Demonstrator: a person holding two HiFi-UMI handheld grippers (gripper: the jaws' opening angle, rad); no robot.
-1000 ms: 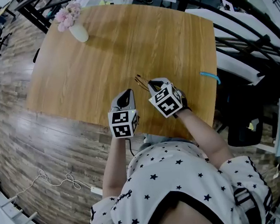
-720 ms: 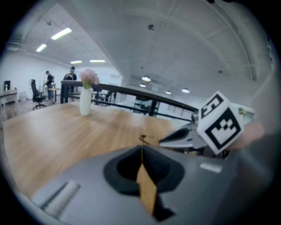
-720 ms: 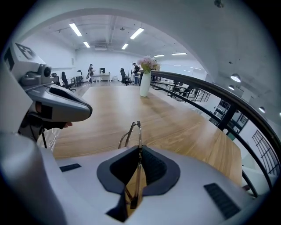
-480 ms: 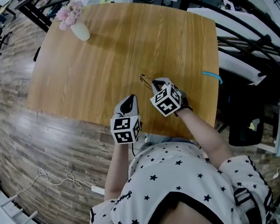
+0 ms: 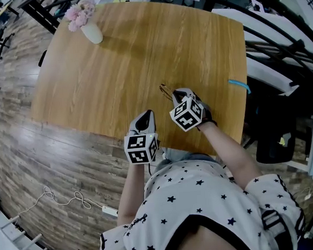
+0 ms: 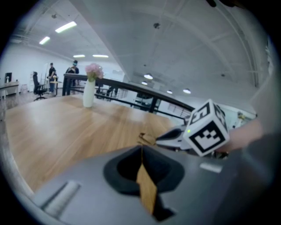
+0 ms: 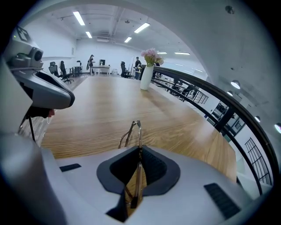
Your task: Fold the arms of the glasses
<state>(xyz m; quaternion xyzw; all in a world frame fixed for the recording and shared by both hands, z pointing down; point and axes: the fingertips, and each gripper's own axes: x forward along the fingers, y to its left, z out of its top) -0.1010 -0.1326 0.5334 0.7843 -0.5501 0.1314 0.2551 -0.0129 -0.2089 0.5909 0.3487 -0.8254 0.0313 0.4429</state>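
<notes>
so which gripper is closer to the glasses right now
Right. The right gripper is shut on the glasses, their thin frame pinched between its jaws. The left gripper is shut and empty, apart from them, to their lower left in the head view.

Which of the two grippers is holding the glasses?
The right gripper: it is shut on the thin-framed glasses, which stick out in front of it. The left gripper is shut too, but holds nothing.
</notes>
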